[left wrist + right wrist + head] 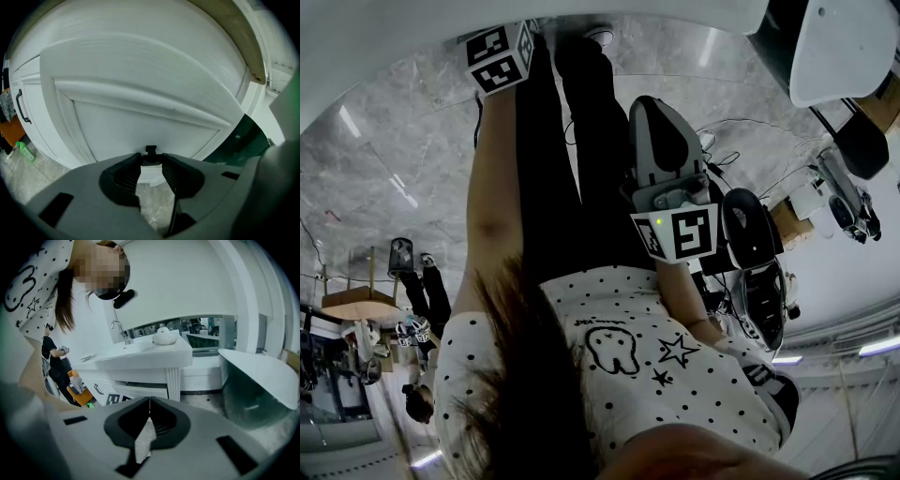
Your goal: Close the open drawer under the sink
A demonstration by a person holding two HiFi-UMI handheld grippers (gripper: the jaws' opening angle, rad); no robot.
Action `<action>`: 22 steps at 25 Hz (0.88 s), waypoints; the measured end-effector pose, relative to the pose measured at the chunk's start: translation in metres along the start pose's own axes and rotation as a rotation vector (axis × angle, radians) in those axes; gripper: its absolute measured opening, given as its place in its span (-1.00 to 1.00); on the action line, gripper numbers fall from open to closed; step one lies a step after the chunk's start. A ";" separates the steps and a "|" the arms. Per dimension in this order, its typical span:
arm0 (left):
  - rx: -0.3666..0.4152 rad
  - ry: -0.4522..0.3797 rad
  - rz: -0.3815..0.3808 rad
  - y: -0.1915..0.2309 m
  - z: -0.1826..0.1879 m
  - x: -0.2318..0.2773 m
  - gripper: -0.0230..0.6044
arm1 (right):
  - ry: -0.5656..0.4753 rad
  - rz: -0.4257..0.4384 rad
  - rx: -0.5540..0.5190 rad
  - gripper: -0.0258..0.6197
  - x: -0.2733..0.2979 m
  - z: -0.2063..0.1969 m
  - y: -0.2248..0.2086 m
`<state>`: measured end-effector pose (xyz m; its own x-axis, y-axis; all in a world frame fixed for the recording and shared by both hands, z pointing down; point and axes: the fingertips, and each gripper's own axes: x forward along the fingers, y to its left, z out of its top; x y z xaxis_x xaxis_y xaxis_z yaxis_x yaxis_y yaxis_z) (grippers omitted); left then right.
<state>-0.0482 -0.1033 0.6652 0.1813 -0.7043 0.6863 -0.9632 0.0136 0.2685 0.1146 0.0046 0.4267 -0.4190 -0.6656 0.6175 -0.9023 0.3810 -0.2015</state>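
A white panelled drawer front [140,93] fills the left gripper view, very close. My left gripper [151,155] is up against its lower part, jaws a narrow gap apart with a small black knob [150,150] held between the tips. In the head view this gripper's marker cube [499,58] reaches out to a white edge at the top. My right gripper [149,400] is shut and empty, held back by my body [675,202]; it looks from a distance at a white sink cabinet [140,357] with a faucet [119,329].
A neighbouring cabinet door carries a black bow handle [21,107]. A green bottle [21,151] stands on the marble floor at left. A large white tub [262,380] sits right of the sink cabinet. Another person [54,362] stands far left beside an orange stool [77,392].
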 end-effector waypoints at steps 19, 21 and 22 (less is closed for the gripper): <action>-0.007 -0.006 -0.006 0.007 0.008 0.005 -0.48 | 0.009 -0.004 0.001 -0.87 0.002 0.000 0.006; 0.002 -0.019 -0.002 0.009 0.016 0.001 -0.48 | 0.009 -0.004 0.001 -0.87 0.000 0.000 0.010; 0.002 -0.021 -0.002 0.010 0.018 0.001 -0.48 | 0.009 -0.004 0.001 -0.87 0.000 0.000 0.011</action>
<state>-0.0611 -0.1163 0.6565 0.1788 -0.7194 0.6712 -0.9633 0.0108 0.2682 0.1044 0.0086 0.4243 -0.4142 -0.6615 0.6252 -0.9043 0.3773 -0.1998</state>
